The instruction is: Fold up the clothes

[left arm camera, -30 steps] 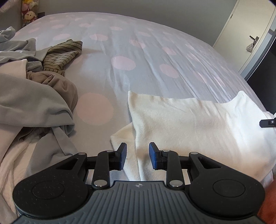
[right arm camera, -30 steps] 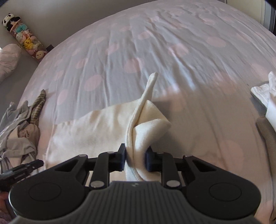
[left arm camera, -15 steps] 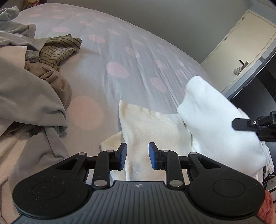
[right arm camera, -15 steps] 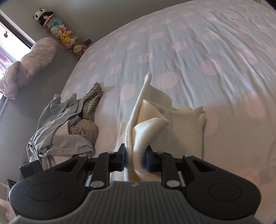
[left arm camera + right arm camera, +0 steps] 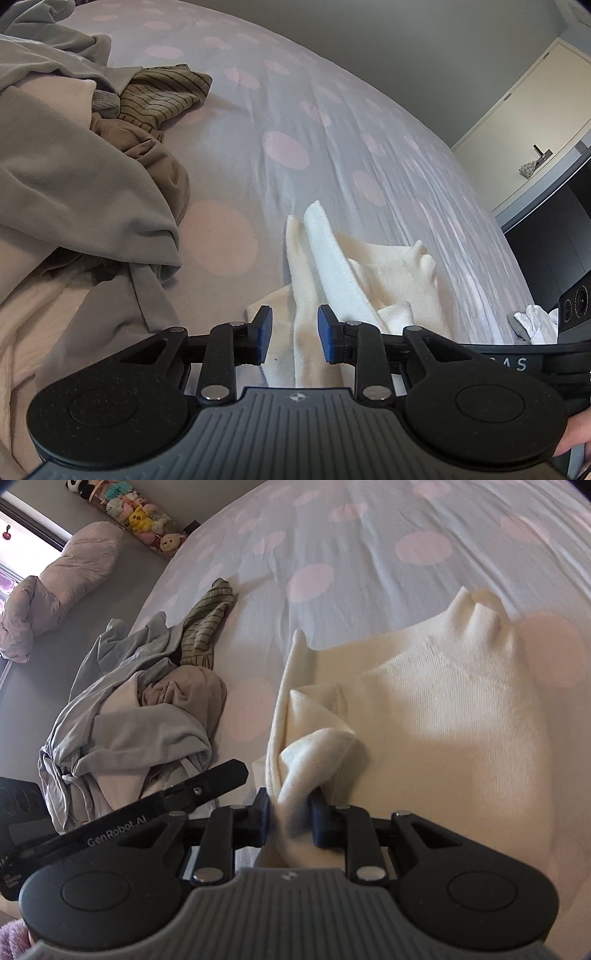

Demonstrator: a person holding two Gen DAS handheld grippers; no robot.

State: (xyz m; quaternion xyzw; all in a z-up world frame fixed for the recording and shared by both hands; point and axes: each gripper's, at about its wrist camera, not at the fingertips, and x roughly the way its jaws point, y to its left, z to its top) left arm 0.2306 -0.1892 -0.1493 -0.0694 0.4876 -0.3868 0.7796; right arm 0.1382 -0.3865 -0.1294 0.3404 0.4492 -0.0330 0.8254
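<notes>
Left wrist view: sweater [image 5: 373,273], cream knit, soft and light, lies on bed [image 5: 295,110]; folded edge runs between left claw [image 5: 294,334], jaws narrow, not pressing. Laundry heap [image 5: 74,177] just beside, may snag.

Right wrist view: right claw [image 5: 293,819] pinches bunched sweater edge [image 5: 310,753]. Hem or shoulder seam looks best hold. Left claw's finger [image 5: 207,786] close alongside.

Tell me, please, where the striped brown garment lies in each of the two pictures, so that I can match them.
Left wrist view: the striped brown garment is at upper left, at the right edge of the heap of unfolded clothes.
Right wrist view: the same garment is left of centre, at the far tip of that heap.
Shared landmark: the cream sweater on the dotted bedspread.
</notes>
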